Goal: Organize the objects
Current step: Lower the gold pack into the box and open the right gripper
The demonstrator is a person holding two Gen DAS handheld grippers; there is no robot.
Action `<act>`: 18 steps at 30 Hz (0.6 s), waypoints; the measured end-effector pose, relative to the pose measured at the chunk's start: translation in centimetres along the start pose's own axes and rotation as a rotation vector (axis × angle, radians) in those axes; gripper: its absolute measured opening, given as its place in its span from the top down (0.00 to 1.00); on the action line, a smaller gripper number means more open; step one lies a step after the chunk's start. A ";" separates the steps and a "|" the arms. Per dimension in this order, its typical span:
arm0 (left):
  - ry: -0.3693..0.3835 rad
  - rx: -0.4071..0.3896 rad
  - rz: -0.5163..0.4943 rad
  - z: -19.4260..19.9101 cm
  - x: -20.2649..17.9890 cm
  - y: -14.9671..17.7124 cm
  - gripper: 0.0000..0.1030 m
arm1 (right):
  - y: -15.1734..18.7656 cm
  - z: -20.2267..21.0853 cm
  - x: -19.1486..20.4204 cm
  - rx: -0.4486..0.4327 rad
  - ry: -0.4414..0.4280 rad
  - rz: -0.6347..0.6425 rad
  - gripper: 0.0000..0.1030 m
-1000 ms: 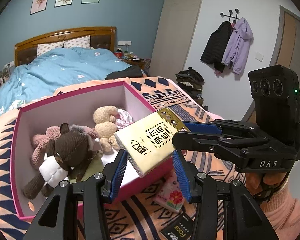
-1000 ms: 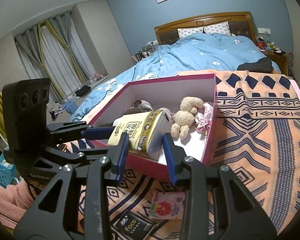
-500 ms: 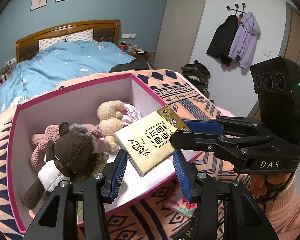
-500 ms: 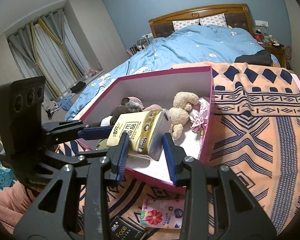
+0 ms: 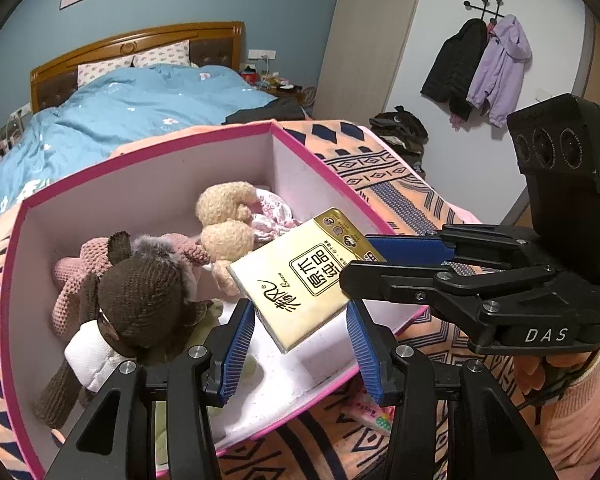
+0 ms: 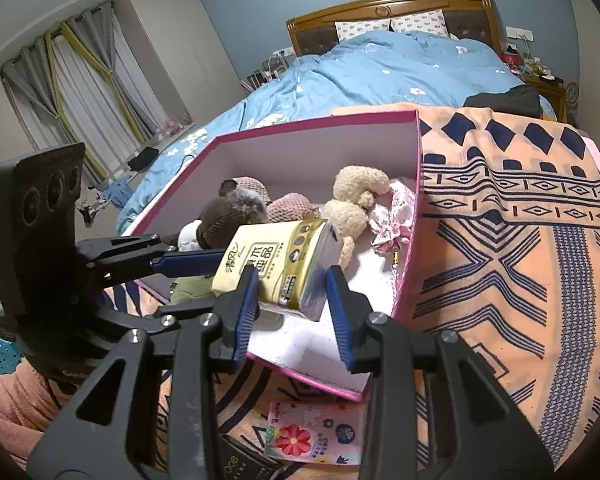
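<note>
Left hand-held gripper (image 5: 300,344): closed on tissue pack (image 5: 300,276).
Right hand-held gripper (image 6: 294,304): grips same pack, over pink box (image 5: 148,160).

Pink-edged box (image 5: 312,152), white inside; cream-gold tissue pack (image 5: 300,276); brown knitted toy (image 5: 140,292); peach, navy-patterned blanket (image 6: 520,240).

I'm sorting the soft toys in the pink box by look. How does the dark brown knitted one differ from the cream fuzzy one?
The dark brown knitted toy has a ribbed yarn surface and a white part low on it; the cream fuzzy toy is curly plush, all one pale colour. The brown one lies at the near left of the pink box, the cream one further back, beside a pink frilly item. Both lie inside the box.
</note>
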State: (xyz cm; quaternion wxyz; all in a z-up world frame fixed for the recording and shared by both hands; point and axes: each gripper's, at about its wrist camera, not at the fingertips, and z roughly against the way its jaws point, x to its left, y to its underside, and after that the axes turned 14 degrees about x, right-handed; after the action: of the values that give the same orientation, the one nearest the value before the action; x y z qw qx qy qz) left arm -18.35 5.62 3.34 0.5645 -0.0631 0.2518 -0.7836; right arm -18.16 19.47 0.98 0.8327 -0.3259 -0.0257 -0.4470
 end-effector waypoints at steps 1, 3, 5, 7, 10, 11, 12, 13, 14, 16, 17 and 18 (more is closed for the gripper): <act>0.005 0.005 0.005 -0.1 0.1 0.0 0.53 | -0.1 -0.1 0.0 0.007 0.004 0.000 0.63; 0.006 0.014 0.011 -0.4 0.3 -0.1 0.53 | -0.3 -0.2 -0.1 0.016 0.008 0.000 0.62; 0.002 0.023 0.013 -0.6 0.4 -0.3 0.53 | -0.4 -0.5 0.0 0.028 0.021 -0.001 0.62; -0.003 0.032 0.011 -0.9 0.4 -0.3 0.53 | -0.6 -0.9 0.0 0.042 0.038 -0.002 0.61; -0.008 0.042 0.009 -1.3 0.4 -0.5 0.53 | -0.6 -1.1 0.0 0.047 0.050 0.000 0.61; -0.006 0.044 0.010 -1.5 0.5 -0.5 0.53 | -0.6 -1.1 0.0 0.047 0.053 -0.001 0.61; -0.007 0.045 0.014 -1.6 0.5 -0.6 0.53 | -0.7 -1.0 -0.1 0.046 0.052 -0.004 0.61; -0.012 0.044 0.017 -1.7 0.6 -0.6 0.53 | -0.7 -1.0 -0.2 0.044 0.054 -0.009 0.61; -0.017 0.045 0.019 -1.9 0.7 -0.8 0.53 | -0.8 -1.0 -0.2 0.041 0.057 -0.012 0.61; -0.029 0.051 0.023 -2.2 0.8 -1.0 0.53 | -0.8 -0.9 -0.2 0.035 0.065 -0.017 0.58; -0.033 0.055 0.023 -2.3 0.8 -1.1 0.53 | -0.8 -0.9 -0.2 0.033 0.063 -0.019 0.57; -0.041 0.058 0.024 -2.5 0.7 -1.1 0.53 | -0.7 -0.8 -0.3 0.030 0.060 -0.021 0.57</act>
State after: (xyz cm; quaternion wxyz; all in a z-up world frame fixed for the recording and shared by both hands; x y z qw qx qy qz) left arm -20.52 6.02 1.53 0.5804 -0.0598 0.2178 -0.7824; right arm -19.10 18.92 0.61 0.8332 -0.2994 -0.0106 -0.4647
